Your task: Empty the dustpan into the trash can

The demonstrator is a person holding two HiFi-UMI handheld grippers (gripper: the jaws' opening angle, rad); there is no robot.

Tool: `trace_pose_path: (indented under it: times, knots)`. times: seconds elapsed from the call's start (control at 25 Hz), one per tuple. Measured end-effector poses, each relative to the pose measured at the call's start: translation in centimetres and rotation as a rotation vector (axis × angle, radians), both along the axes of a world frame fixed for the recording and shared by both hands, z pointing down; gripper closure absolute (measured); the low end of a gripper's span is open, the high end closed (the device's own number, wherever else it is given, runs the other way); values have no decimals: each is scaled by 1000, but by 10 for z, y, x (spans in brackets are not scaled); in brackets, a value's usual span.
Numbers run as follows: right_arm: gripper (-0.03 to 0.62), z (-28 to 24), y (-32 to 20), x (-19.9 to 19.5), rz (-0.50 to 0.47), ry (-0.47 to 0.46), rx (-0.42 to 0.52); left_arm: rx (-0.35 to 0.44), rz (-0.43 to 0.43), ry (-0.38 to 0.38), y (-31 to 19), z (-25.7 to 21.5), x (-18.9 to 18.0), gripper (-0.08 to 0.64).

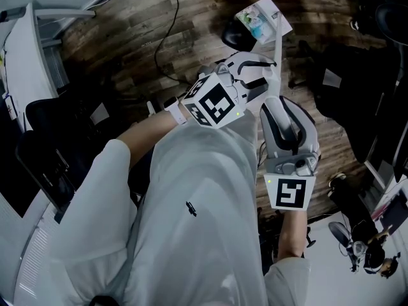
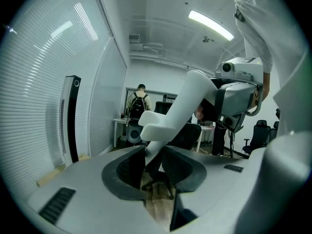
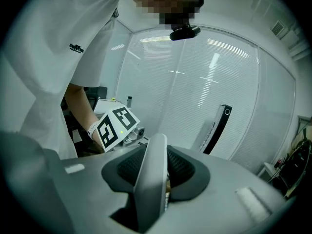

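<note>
Holding the dustpan (image 1: pixel 260 16) two-handed
Both the left tongs (image 2: pixel 153 165) and the right tongs (image 3: pixel 153 172) clenched on its handle (image 1: pixel 278 50), likely to steady the load; dustpan at the handle's far end, above the floor (image 1: pixel 127 37).

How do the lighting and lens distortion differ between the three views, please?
Head view: dim and dark-toned, with the wooden floor murky. Left gripper view: strong fisheye bending the blinds, black corners, a ceiling light strip blown out. Right gripper view: same fisheye, light streaks glaring on the glass partition, the close handle slightly soft.
</note>
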State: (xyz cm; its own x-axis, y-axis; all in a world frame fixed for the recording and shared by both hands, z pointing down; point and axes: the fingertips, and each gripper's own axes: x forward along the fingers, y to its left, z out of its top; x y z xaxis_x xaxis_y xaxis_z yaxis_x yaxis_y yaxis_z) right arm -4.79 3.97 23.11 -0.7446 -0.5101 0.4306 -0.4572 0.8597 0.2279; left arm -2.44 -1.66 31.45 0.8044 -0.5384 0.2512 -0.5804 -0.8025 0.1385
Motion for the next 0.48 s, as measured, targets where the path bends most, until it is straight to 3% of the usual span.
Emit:
trace_pose_path:
  times: [0.48]
  knots:
    - [456, 2, 0, -14, -70, 23, 19, -13, -46, 10, 1, 4, -10, 454]
